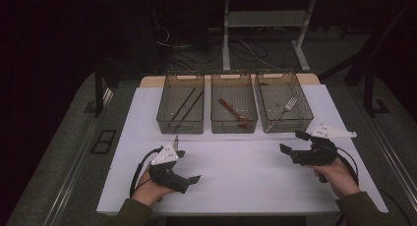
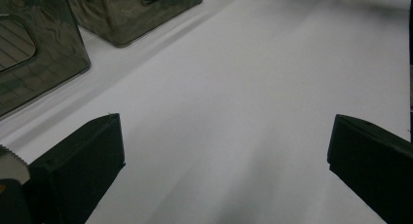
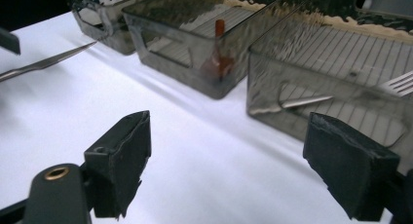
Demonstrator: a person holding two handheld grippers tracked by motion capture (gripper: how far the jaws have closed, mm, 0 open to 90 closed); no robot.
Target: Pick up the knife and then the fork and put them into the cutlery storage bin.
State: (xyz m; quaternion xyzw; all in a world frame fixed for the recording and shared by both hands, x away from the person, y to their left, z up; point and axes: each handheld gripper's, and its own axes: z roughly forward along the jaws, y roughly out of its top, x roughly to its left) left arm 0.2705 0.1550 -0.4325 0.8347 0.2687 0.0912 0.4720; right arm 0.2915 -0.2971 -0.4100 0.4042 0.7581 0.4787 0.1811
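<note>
I am holding one gripper in each hand over the white table (image 1: 236, 186). My left gripper (image 1: 189, 166) is standing with its jaws wide apart, and nothing is lying between them; in the left gripper view I am seeing only bare table between the two black pads. My right gripper (image 1: 290, 141) is also keeping its jaws wide and is gripping nothing, with the table surface showing between them.

Just beside the farther jaw of my left gripper, on its outer side, a knife (image 1: 175, 141) is pointing with its tip away from me, toward the bins. I cannot tell whether the knife is touching that jaw or only lying next to it. From my right gripper the knife is far off to the side, across the table.

Beyond the tips of both grippers, three dark see-through bins are standing in a row, side by side. The left bin (image 1: 180, 124) is straight ahead of my left gripper, just past the knife tip, and two thin dark sticks (image 1: 187, 105) are lying in it. The middle bin (image 1: 234, 127) is holding a reddish-brown spoon (image 1: 233, 110). The right bin (image 1: 295, 124) is near, ahead of my right gripper, and a metal fork (image 1: 286, 108) is lying in it on a slant.
</note>
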